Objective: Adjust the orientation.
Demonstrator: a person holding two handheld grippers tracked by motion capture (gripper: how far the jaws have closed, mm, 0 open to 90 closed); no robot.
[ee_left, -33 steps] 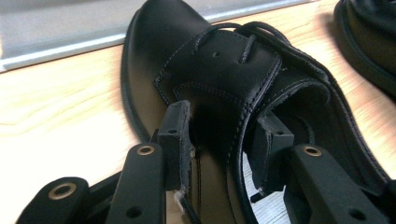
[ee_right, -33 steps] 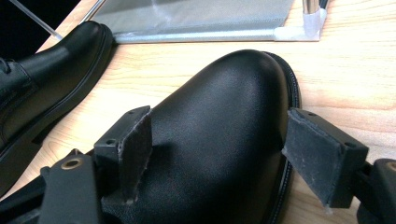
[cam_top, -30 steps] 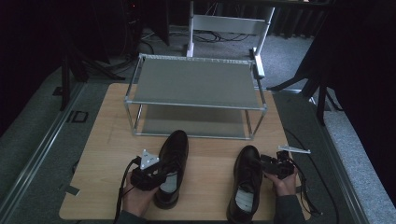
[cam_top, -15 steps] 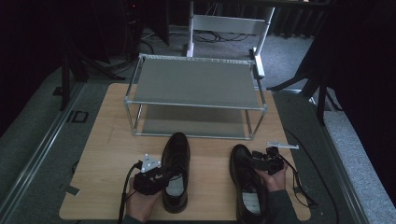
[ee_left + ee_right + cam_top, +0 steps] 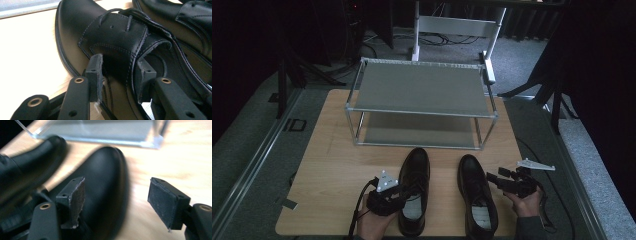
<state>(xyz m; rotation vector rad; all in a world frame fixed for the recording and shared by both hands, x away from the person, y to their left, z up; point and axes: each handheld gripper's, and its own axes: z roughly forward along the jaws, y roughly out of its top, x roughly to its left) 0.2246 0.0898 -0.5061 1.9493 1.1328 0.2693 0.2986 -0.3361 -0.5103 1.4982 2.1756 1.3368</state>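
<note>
Two black lace-up shoes stand side by side, toes toward the rack, on the wooden table [image 5: 332, 150]. My left gripper [image 5: 398, 201] is shut on the left shoe [image 5: 416, 170]. In the left gripper view the pads [image 5: 96, 72] clamp the side wall of the left shoe [image 5: 75, 30] by the laces, with my left gripper [image 5: 120, 75] squeezing the leather. My right gripper [image 5: 496, 179] is open just right of the right shoe [image 5: 474, 190]. Its jaws have just been closing with nothing pressed between them. In the right gripper view, my right gripper [image 5: 120, 200] points past the right shoe's toe [image 5: 105, 175].
A two-shelf metal rack [image 5: 422, 90] stands at the back of the table, both shelves bare; its lower edge [image 5: 100, 132] lies just beyond the shoe toes. Bare wood lies left of the shoes. The table's front edge is close under the person's hands.
The right gripper has let go of the right shoe and drawn off to the right. The left gripper has shifted the left shoe rightward and straightened it beside the other.
</note>
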